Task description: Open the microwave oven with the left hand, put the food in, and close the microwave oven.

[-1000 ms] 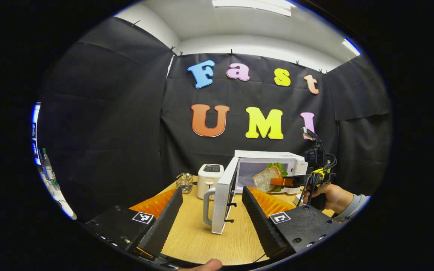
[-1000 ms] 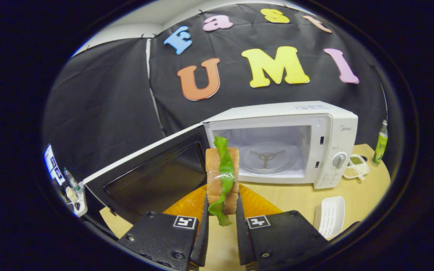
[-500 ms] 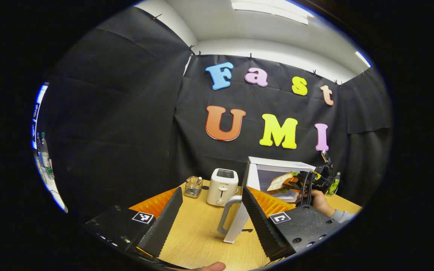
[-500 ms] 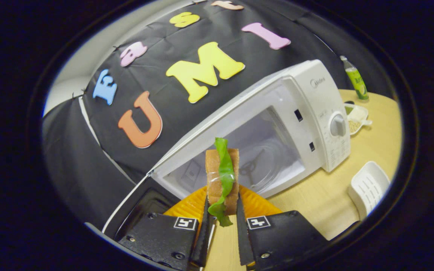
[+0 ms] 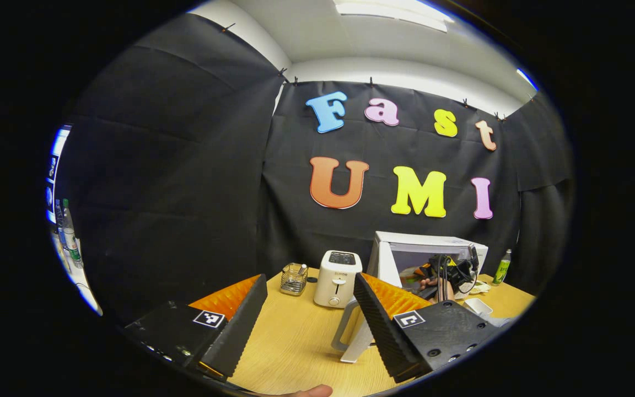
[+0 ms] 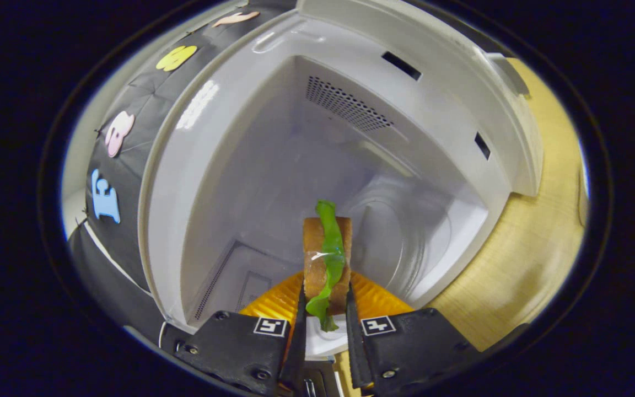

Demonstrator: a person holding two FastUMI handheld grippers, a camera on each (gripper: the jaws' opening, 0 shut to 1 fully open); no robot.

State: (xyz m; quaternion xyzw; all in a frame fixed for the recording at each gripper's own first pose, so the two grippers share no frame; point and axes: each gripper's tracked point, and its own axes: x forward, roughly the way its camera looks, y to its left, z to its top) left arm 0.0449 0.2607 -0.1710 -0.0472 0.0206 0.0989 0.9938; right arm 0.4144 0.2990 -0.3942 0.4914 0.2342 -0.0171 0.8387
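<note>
1. In the right gripper view, my right gripper [image 6: 324, 331] has both fingers clamped on the sandwich [image 6: 326, 259], bread slices with a green lettuce leaf between them, held on edge.
2. That same view looks straight into the microwave oven [image 6: 240, 138]: the sandwich is at the mouth of the open cavity, above the front of the glass turntable [image 6: 405, 242]. I can see the perforated vent on an inner wall.
3. The left gripper view gives me the wider scene: my left gripper [image 5: 309, 320] hangs over the wooden table [image 5: 295, 342], fingers wide apart and gripping nothing.
4. From there I see the microwave's open door [image 5: 375, 286] with its handle [image 5: 342, 331] just behind my right-hand finger, and a hand [image 5: 430, 284] reaching into the oven.
5. A white toaster [image 5: 338, 278] and a small wire basket [image 5: 294, 278] stand left of the oven; a green bottle [image 5: 502, 266] stands at its right.
</note>
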